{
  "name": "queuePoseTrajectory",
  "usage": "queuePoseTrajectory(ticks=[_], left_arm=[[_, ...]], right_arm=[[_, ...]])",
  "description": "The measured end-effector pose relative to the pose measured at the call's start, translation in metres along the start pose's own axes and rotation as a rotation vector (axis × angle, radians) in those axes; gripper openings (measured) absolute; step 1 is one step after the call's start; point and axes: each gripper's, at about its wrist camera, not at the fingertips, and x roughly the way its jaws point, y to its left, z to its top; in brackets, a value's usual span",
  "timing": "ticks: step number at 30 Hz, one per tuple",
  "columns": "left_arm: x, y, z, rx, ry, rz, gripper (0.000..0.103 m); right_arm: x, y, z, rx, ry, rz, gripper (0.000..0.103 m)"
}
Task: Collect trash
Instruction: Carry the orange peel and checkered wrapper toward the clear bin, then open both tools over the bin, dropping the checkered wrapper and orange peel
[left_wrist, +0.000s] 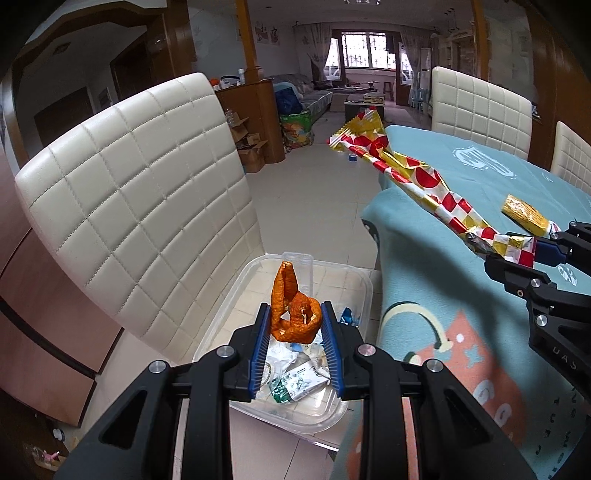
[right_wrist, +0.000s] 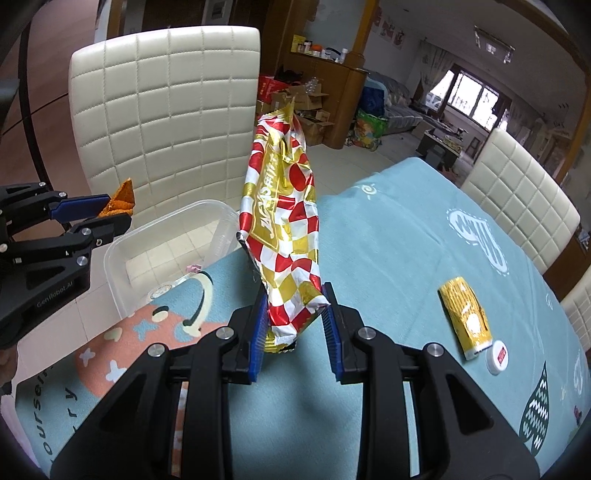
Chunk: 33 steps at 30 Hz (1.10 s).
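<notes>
Both hand-held grippers clamped, angled downward

The left hand-held gripper (left_wrist: 295, 325) tilts down with its blue pads (left_wrist: 258, 350) pressing an orange peel (left_wrist: 293, 314); the right hand-held gripper (right_wrist: 295, 325), just beside it, likewise points downward, nipping the lower end of a snack wrapper (right_wrist: 284, 229).

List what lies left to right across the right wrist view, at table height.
Left gripper holding orange peel → clear plastic bin → red-gold wrapper → yellow packet → white cap.

1. Orange peel (left_wrist: 293, 308): curled, orange, hanging above the clear plastic bin (left_wrist: 364, 291).
2. Snack wrapper (right_wrist: 286, 236): red, white and gold checks, standing upright over the table edge.
3. Yellow packet (right_wrist: 466, 317): lying flat on the tablecloth.
</notes>
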Motion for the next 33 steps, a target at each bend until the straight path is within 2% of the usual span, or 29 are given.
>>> queuePoseTrajectory(ticks=[3, 5, 6, 7, 10, 21, 33], left_arm=[[0.003, 0.003, -0.001, -0.006, 0.011, 0.005, 0.027], [0.004, 0.002, -0.001, -0.004, 0.014, 0.008, 0.027], [0.004, 0.001, -0.001, -0.002, 0.016, 0.008, 0.027], [0.005, 0.001, -0.001, -0.001, 0.017, 0.006, 0.027], [0.005, -0.002, -0.001, 0.009, 0.016, 0.006, 0.027], [0.006, -0.006, -0.001, 0.017, 0.027, -0.003, 0.029], [0.009, -0.009, -0.001, 0.015, 0.04, 0.005, 0.029]], right_arm=[[0.001, 0.003, 0.002, -0.01, -0.01, -0.008, 0.03], [0.003, 0.003, 0.002, -0.01, -0.002, -0.009, 0.038], [0.004, 0.001, 0.002, -0.004, 0.004, -0.006, 0.062], [0.002, -0.001, 0.001, 0.01, -0.003, -0.008, 0.078], [-0.004, -0.005, -0.001, 0.012, -0.048, -0.038, 0.078], [0.001, -0.023, -0.012, 0.041, -0.005, -0.042, 0.078], [0.001, -0.026, -0.016, 0.052, 0.005, -0.045, 0.079]])
